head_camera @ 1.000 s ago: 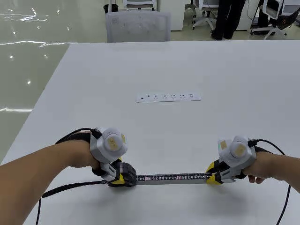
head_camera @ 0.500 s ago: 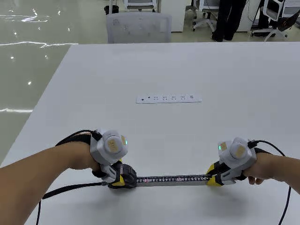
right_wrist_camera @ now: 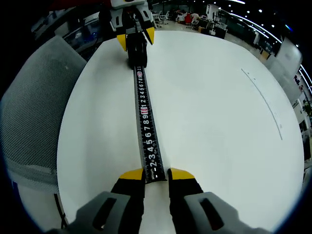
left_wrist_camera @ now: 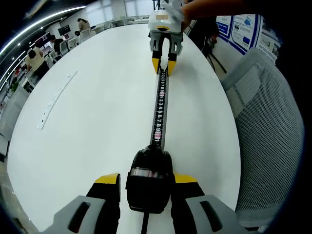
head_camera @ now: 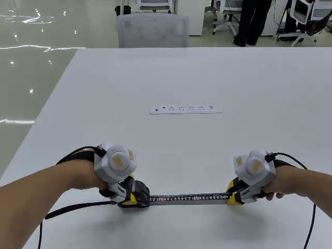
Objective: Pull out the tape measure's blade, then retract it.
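Left hand-held gripper (left_wrist_camera: 146, 179) is clamping the tape measure case (head_camera: 141, 197) on the desk (head_camera: 207, 145); right hand-held gripper (right_wrist_camera: 157, 174) is pinching the blade tip (right_wrist_camera: 152, 170), right of the case. Exposed span is shrinking slightly against a second ago: retraction is likely beginning.

Left gripper (head_camera: 134, 198) low by table's (head_camera: 181, 78) near edge, jaws clamped on tape measure case (left_wrist_camera: 148, 183). Right gripper (head_camera: 231, 193) well apart, facing it, jaws pinching blade (right_wrist_camera: 146, 122) end. 2 bare forearms (head_camera: 36, 194) angle inward from both sides.
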`<state>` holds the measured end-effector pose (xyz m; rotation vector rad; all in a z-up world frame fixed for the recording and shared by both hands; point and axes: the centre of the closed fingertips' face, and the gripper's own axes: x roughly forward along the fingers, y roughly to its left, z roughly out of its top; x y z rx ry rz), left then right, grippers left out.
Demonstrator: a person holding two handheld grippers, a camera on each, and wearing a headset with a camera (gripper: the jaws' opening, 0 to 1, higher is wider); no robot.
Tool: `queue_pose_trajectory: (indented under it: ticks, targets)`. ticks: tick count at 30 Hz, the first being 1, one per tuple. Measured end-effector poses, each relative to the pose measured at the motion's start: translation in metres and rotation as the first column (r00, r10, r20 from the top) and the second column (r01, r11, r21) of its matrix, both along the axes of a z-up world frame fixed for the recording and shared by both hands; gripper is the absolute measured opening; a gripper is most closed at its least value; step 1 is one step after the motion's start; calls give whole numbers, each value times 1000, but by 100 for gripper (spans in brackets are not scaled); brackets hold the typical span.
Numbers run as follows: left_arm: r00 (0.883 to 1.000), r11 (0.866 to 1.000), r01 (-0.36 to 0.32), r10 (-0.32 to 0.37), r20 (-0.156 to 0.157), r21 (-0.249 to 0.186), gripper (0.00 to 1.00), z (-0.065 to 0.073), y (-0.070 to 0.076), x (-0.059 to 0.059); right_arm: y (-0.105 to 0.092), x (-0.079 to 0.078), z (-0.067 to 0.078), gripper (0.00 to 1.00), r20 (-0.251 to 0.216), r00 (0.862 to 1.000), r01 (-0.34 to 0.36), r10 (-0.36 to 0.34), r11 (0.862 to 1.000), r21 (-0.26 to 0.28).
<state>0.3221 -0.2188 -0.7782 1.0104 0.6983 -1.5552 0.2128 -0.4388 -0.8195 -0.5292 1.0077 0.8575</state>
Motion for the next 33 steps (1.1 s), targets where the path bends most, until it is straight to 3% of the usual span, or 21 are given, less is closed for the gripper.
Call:
queue_pose_trajectory:
  ticks: [2, 6, 8, 9, 11, 14, 15, 16, 17, 19, 21, 24, 25, 26, 27, 28, 29, 30, 31, 32, 33]
  targets:
    - [1000, 1000, -26, 26, 7, 0, 43, 0, 4, 5, -2, 1, 1, 22, 10, 1000, 2, -2, 1000, -6]
    - [996, 995, -93, 93, -10, -33, 50, 3, 8, 12, -5, 6, 7, 30, 42, 998, 37, -37, 999, 1]
    - [988, 985, -155, 154, -23, -77, 60, 8, 7, 16, -5, 7, 11, 32, 37, 994, 101, -102, 994, 35]
    - [985, 979, -174, 173, -20, -109, 71, 11, 4, 19, -7, 5, 11, 35, 18, 991, 134, -135, 990, 38]
    - [982, 966, -190, 190, -14, -175, 85, 19, -1, 21, -8, 4, 15, 42, 30, 989, 142, -144, 989, 41]
    - [974, 948, -223, 228, -4, -227, 93, 26, 1, 25, -4, -1, 22, 47, 29, 982, 183, -186, 980, 82]
    - [964, 933, -263, 265, -22, -245, 100, 28, 2, 26, -1, -3, 26, 49, 41, 980, 192, -197, 976, 103]
    - [956, 928, -290, 292, -28, -234, 99, 27, 7, 27, -2, -4, 27, 50, 48, 979, 195, -200, 975, 104]
    - [949, 917, -312, 310, -49, -250, 100, 28, 8, 27, -3, -6, 27, 53, 50, 976, 204, -210, 973, 106]
    - [940, 901, -336, 337, -47, -273, 100, 28, 14, 28, -3, -9, 29, 55, 55, 973, 218, -225, 970, 110]
    - [926, 888, -377, 368, -82, -265, 100, 25, 23, 25, -4, -12, 31, 59, 67, 966, 239, -248, 964, 118]
    - [910, 867, -413, 401, -101, -278, 100, 25, 34, 24, -7, -14, 36, 66, 89, 946, 296, -311, 944, 147]
    - [903, 854, -429, 414, -114, -294, 100, 27, 38, 23, -8, -17, 39, 67, 97, 940, 311, -327, 938, 154]
    - [901, 850, -433, 415, -126, -300, 100, 28, 40, 21, -11, -16, 41, 67, 124, 932, 322, -342, 934, 157]
    - [890, 837, -456, 428, -158, -303, 100, 31, 44, 16, -15, -14, 46, 65, 162, 912, 348, -376, 921, 177]
    - [884, 824, -468, 436, -169, -320, 100, 34, 46, 15, -14, -15, 51, 65, 168, 900, 366, -402, 907, 209]
    - [881, 814, -472, 449, -148, -340, 100, 36, 49, 19, -13, -16, 55, 68, 174, 890, 378, -421, 896, 234]
    - [868, 795, -492, 481, -126, -354, 100, 37, 58, 24, -17, -18, 59, 70, 193, 873, 399, -448, 884, 243]
    - [855, 776, -514, 498, -146, -366, 100, 40, 60, 24, -19, -20, 62, 71, 211, 864, 407, -458, 880, 244]
    - [829, 743, -556, 528, -185, -374, 100, 43, 66, 23, -19, -23, 66, 73, 228, 854, 409, -468, 874, 264]
    - [815, 723, -576, 544, -199, -382, 100, 44, 70, 27, -19, -25, 68, 75, 227, 840, 424, -492, 858, 289]
